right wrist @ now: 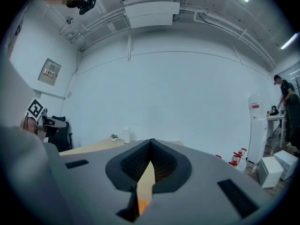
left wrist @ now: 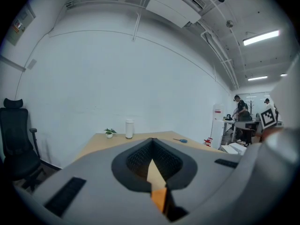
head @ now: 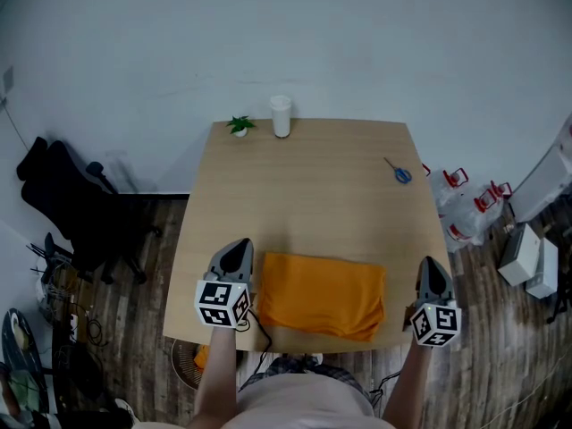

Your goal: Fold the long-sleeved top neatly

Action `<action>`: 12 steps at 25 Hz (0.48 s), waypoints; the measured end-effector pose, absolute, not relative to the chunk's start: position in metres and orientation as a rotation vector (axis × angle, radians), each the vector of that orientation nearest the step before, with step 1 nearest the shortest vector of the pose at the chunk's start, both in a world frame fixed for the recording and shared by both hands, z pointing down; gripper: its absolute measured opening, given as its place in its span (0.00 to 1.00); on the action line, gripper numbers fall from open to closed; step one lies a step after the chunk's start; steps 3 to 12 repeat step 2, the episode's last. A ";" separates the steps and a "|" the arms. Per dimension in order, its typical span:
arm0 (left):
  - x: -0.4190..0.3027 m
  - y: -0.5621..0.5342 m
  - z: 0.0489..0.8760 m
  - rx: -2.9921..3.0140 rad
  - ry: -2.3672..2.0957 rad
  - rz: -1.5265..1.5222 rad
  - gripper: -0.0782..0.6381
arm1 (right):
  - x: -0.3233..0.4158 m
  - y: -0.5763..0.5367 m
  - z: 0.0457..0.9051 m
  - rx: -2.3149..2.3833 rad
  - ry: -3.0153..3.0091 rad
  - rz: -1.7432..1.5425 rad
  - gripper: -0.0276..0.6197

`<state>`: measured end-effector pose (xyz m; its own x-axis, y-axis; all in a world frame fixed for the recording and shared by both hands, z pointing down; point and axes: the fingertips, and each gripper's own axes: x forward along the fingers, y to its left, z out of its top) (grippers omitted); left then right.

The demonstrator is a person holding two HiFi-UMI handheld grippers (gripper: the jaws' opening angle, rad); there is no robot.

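Observation:
The orange long-sleeved top lies folded into a flat rectangle near the front edge of the wooden table. My left gripper hovers just off its left edge, jaws shut with nothing in them. My right gripper is beyond its right edge, at the table's right side, also shut and empty. In the left gripper view the closed jaws meet in a line, and a sliver of the orange top shows below them. The right gripper view shows the same closed jaws and a sliver of orange cloth.
A small potted plant and a white cylinder stand at the table's far edge. Blue scissors lie at the far right. A black office chair is on the floor left, bags and white boxes right.

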<state>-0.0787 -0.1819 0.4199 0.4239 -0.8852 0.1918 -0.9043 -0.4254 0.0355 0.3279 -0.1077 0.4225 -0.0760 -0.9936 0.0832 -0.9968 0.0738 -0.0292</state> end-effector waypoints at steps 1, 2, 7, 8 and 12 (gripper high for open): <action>-0.079 -0.181 0.420 2.537 -1.603 0.219 0.11 | 0.328 -0.107 0.423 2.107 -2.270 0.123 0.05; -0.079 -0.181 0.420 2.538 -1.603 0.221 0.11 | 0.327 -0.106 0.423 2.107 -2.269 0.125 0.05; -0.079 -0.181 0.420 2.538 -1.603 0.221 0.11 | 0.327 -0.106 0.423 2.107 -2.269 0.125 0.05; -0.079 -0.181 0.420 2.538 -1.603 0.221 0.11 | 0.327 -0.106 0.423 2.107 -2.269 0.125 0.05; -0.079 -0.181 0.420 2.538 -1.603 0.221 0.11 | 0.327 -0.106 0.423 2.107 -2.269 0.125 0.05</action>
